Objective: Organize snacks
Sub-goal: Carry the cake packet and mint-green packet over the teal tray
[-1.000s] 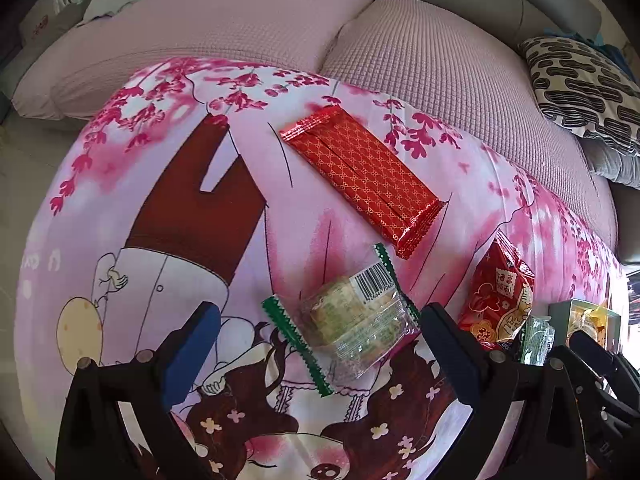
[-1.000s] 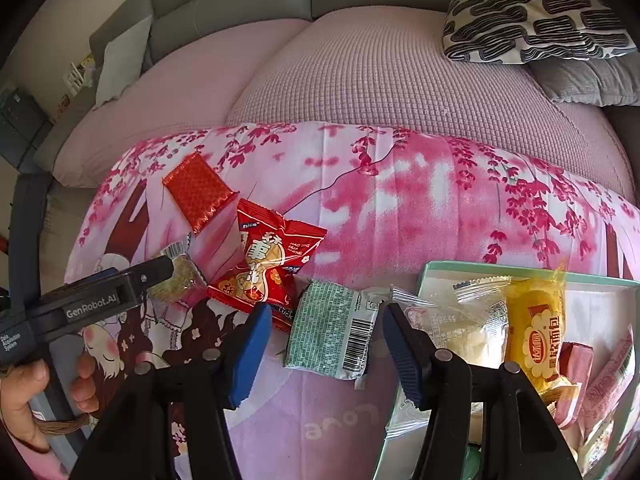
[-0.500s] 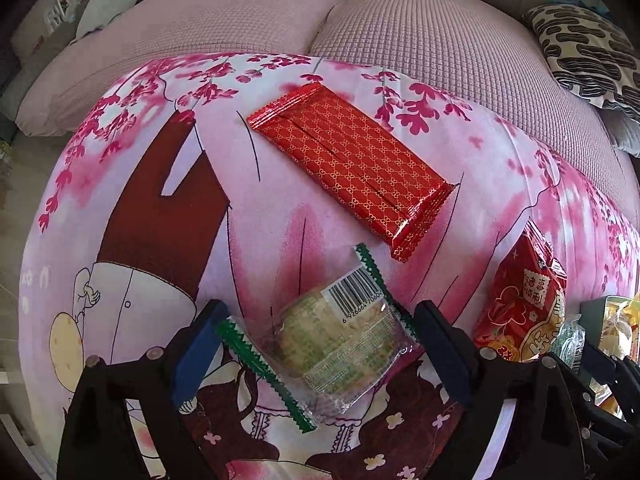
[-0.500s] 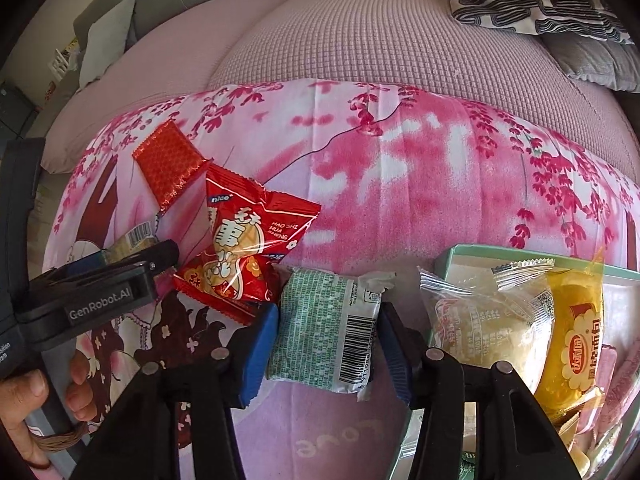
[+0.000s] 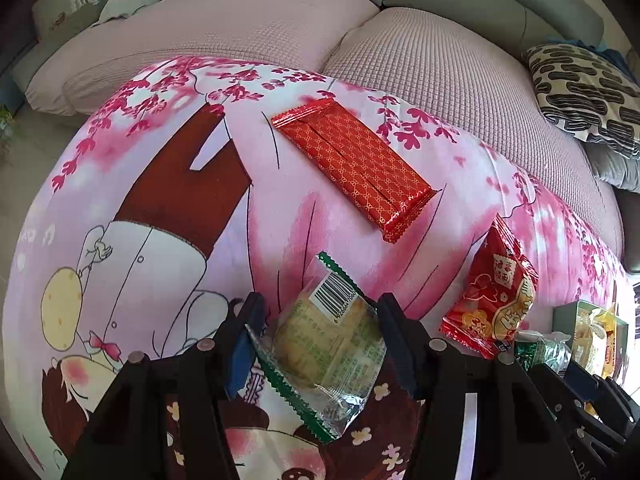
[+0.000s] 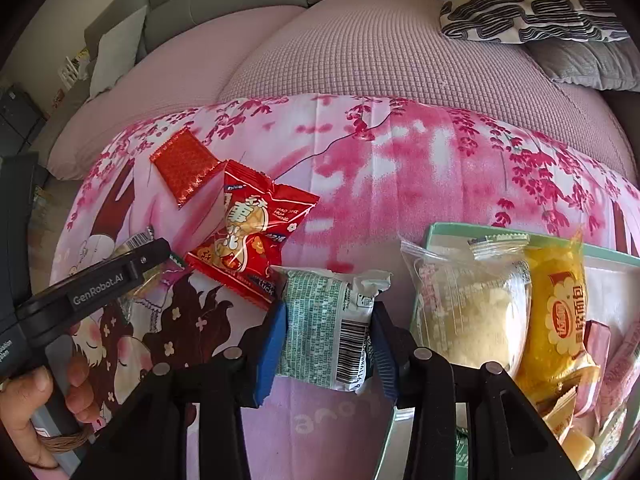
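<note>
Low in the left wrist frame, the left gripper (image 5: pixel 316 344) is clamped on a clear green-edged pastry packet (image 5: pixel 326 344) lying on the pink floral cloth (image 5: pixel 160 184). At lower centre of the right wrist frame, the right gripper (image 6: pixel 326 344) pinches a green-speckled white wrapper (image 6: pixel 324 332), beside the teal snack box (image 6: pixel 436 232) at right.

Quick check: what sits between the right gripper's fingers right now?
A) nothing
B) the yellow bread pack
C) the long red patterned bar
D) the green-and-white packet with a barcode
D: the right gripper has its blue pads against both sides of the green-and-white packet.
</note>
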Action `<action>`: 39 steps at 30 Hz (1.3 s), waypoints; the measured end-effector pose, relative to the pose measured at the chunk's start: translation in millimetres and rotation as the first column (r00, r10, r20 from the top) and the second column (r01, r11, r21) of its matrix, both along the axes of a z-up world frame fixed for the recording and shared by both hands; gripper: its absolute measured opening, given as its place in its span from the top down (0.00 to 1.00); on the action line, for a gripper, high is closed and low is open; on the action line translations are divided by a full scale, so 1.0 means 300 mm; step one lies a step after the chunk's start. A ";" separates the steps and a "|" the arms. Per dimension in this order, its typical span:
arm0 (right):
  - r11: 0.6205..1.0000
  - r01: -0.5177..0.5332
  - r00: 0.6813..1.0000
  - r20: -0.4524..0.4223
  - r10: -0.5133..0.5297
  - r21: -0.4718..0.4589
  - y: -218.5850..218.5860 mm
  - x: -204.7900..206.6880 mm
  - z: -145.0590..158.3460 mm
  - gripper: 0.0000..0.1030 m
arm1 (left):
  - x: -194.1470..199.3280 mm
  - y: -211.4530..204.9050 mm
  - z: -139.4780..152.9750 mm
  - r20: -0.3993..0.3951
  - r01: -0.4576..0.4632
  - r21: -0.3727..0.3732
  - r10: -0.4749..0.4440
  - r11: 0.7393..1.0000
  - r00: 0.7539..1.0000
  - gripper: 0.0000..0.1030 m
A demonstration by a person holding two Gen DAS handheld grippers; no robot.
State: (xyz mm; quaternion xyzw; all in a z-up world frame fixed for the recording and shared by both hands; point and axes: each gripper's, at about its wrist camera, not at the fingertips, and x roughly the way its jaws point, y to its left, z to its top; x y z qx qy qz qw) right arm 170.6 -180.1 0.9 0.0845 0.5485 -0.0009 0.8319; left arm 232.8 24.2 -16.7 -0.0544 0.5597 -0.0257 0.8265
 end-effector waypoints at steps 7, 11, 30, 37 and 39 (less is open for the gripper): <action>1.000 0.012 0.998 0.061 -0.013 0.013 0.000 -0.102 0.039 0.58 | -0.097 0.000 0.035 0.052 -0.046 -0.059 0.049 0.997 0.997 0.42; 0.999 0.038 0.994 0.104 -0.040 0.024 -0.006 -0.163 0.065 0.58 | -0.143 -0.013 0.048 0.076 -0.064 -0.092 0.072 0.994 0.995 0.42; 0.989 0.077 0.968 0.228 -0.104 0.124 -0.072 -0.335 0.131 0.58 | -0.283 -0.159 0.094 0.155 -0.001 -0.138 0.022 0.990 0.988 0.42; 0.984 0.103 0.957 0.255 -0.137 0.142 -0.122 -0.358 0.161 0.58 | -0.298 -0.198 0.119 0.179 0.027 -0.124 -0.005 0.992 0.984 0.42; 0.982 0.119 0.952 0.265 -0.155 0.147 -0.148 -0.367 0.173 0.58 | -0.302 -0.220 0.122 0.181 0.045 -0.120 -0.023 0.992 0.983 0.42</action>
